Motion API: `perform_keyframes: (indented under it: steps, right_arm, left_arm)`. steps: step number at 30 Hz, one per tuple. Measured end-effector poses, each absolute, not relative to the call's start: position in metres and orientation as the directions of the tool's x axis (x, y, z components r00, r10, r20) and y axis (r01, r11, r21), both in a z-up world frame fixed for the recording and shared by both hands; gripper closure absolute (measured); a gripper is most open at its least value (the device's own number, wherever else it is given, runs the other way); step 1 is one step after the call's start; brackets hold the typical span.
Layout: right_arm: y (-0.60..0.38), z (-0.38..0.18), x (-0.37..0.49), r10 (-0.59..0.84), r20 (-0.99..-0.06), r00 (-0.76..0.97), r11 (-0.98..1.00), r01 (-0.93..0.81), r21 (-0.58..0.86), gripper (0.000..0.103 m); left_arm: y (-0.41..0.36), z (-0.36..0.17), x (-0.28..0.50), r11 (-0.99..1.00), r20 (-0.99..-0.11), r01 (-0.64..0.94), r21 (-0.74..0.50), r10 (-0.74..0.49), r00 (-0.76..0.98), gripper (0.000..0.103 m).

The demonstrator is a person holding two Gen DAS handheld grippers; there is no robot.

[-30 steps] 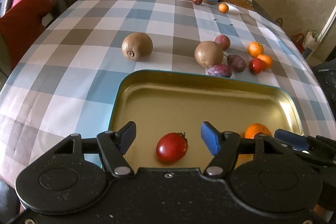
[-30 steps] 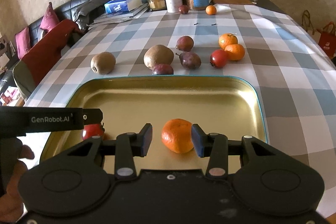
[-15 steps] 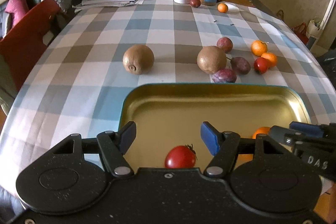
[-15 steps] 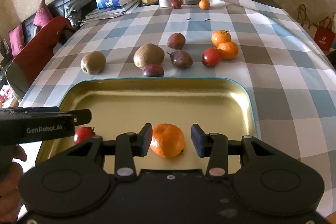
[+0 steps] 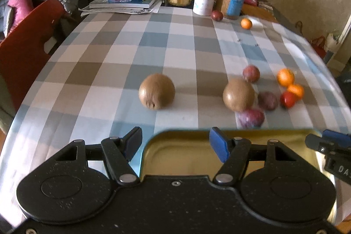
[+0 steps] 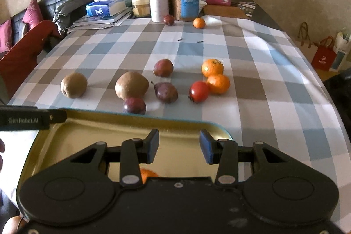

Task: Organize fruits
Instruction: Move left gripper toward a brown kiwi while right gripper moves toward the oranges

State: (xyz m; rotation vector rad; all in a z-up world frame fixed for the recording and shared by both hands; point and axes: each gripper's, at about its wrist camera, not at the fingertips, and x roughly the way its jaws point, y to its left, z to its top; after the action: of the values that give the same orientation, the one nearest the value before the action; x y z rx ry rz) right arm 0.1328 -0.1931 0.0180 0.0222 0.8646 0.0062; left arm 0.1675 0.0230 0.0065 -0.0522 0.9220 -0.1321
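Checked cloth is covering the worktop (image 6: 274,102), leaving open room beyond the gold tray (image 6: 131,128). Both claws are hanging over that tray, left claw (image 5: 175,142) and right claw (image 6: 178,146) gaping, gripping nothing. Kiwis (image 6: 131,84), plums (image 6: 166,91), oranges (image 6: 218,83) and a tomato (image 6: 199,91) are sitting just past its far rim; one orange (image 6: 148,174) is lying inside.

You have soft daylight falling on the bench (image 6: 274,89) from its right side, leaving pale bright patches on the checked cloth and short shadows to the left of each kiwi (image 6: 74,84). In your left wrist view the fruit right of the kiwi (image 5: 156,91) is smeared by motion blur, while your right wrist view stays sharper. Both fisheye views bend the bench edges and darken at the corners.
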Motion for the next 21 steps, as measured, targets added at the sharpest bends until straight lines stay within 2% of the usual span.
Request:
perform_keyframes:
  steps: [4, 7, 15, 21]
  right_arm:
    - [-0.196, 0.016, 0.16, 0.001, -0.775, 0.632, 0.999, 0.024, 0.022, 0.06]
    - [-0.202, 0.014, 0.185, 0.004, -0.795, 0.607, 0.996, 0.068, 0.058, 0.066]
    - [-0.226, 0.013, 0.244, -0.015, -0.811, 0.584, 0.953, 0.253, 0.164, 0.066]
    - [-0.235, 0.003, 0.275, -0.073, -0.825, 0.56, 0.927, 0.344, 0.152, 0.066]
  left_arm:
    - [0.025, 0.012, 0.189, 0.991, -0.786, 0.049, -0.127, -0.131, 0.604, 0.033]
    - [0.021, 0.012, 0.206, 0.992, -0.785, 0.016, -0.121, -0.106, 0.61, 0.033]
    - [0.008, 0.0, 0.239, 0.992, -0.815, 0.015, -0.128, -0.114, 0.569, 0.033]
    - [0.001, -0.006, 0.245, 0.999, -0.805, -0.004, -0.045, -0.034, 0.592, 0.033]
